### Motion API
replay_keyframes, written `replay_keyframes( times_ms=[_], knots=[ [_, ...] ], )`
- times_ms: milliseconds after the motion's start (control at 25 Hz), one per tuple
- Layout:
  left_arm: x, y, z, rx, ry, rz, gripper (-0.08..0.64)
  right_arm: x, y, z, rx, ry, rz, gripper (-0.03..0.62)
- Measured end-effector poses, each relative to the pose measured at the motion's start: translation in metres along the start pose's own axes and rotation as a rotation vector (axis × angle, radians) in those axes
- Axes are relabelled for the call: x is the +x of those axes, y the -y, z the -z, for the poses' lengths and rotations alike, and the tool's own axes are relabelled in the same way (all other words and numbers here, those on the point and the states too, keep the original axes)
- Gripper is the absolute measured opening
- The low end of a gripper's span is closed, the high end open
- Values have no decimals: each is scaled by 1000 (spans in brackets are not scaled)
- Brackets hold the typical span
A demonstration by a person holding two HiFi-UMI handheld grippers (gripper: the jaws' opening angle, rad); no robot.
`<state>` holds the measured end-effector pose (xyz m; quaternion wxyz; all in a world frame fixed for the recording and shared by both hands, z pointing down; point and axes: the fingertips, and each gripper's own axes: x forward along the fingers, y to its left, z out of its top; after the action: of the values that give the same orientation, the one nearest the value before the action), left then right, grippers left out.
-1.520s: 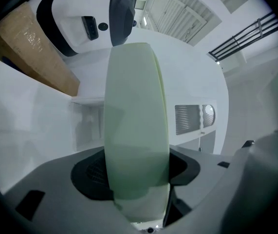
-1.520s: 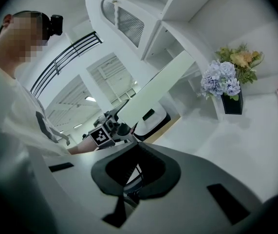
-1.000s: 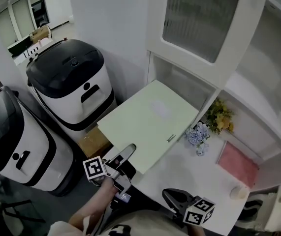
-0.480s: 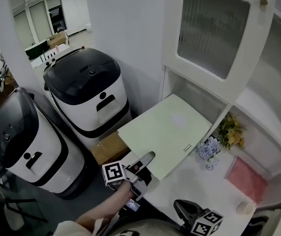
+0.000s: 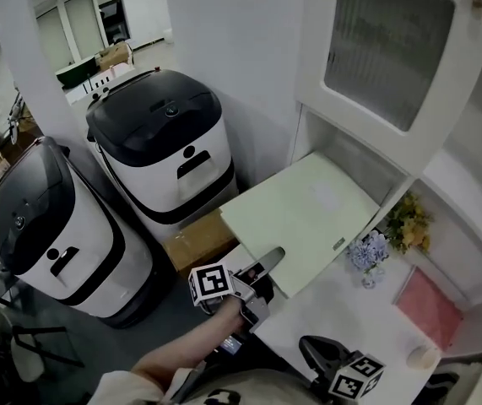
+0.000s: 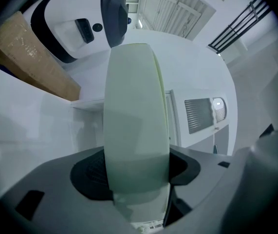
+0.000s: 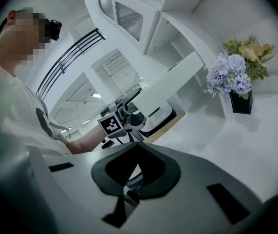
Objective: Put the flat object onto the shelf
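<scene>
The flat object (image 5: 308, 213) is a pale green board. My left gripper (image 5: 262, 270) is shut on its near corner and holds it level, off the left end of the white counter (image 5: 333, 310). Its far end reaches into the open shelf compartment (image 5: 342, 152) under the cabinet door. In the left gripper view the board (image 6: 134, 121) runs edge-on between the pads of that gripper (image 6: 136, 174). The right gripper view shows the board (image 7: 170, 84) and the left gripper (image 7: 131, 100) from the side. My right gripper (image 5: 305, 342) rests low over the counter's near edge, jaws together and empty.
Blue flowers (image 5: 367, 251) and yellow flowers (image 5: 409, 222) stand just right of the board. A pink flat item (image 5: 430, 302) and a small white cup (image 5: 418, 357) lie further right. Two black-and-white machines (image 5: 160, 154) (image 5: 46, 226) and a cardboard box (image 5: 198, 239) stand at the left.
My left gripper has carried the board a little further toward the shelf opening. The right gripper has stayed where it was.
</scene>
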<state>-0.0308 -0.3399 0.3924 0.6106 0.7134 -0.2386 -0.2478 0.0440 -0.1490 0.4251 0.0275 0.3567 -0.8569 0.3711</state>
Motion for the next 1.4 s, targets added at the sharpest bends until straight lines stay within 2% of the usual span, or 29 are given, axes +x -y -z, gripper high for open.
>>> replay_keyframes(
  times_ms=[80,280,640,880,1120,1400],
  knots=[
    [-1,9,-4,-38,14,16,296,3,2,-2,-19,-6,-12,20],
    [9,6,-2,-12,6,9,297,-2,5,-3,-15,-12,7,20],
    [32,-1,5,-18,-29,0,296,-13,12,2,20,4,51,20],
    [44,-5,8,-25,-58,-20,298,-15,10,3,6,11,57,20],
    [57,-4,11,-24,-91,17,299,-14,8,9,18,-8,72,20],
    [65,-6,11,-27,-106,22,301,-9,5,13,14,-17,92,20]
  ],
)
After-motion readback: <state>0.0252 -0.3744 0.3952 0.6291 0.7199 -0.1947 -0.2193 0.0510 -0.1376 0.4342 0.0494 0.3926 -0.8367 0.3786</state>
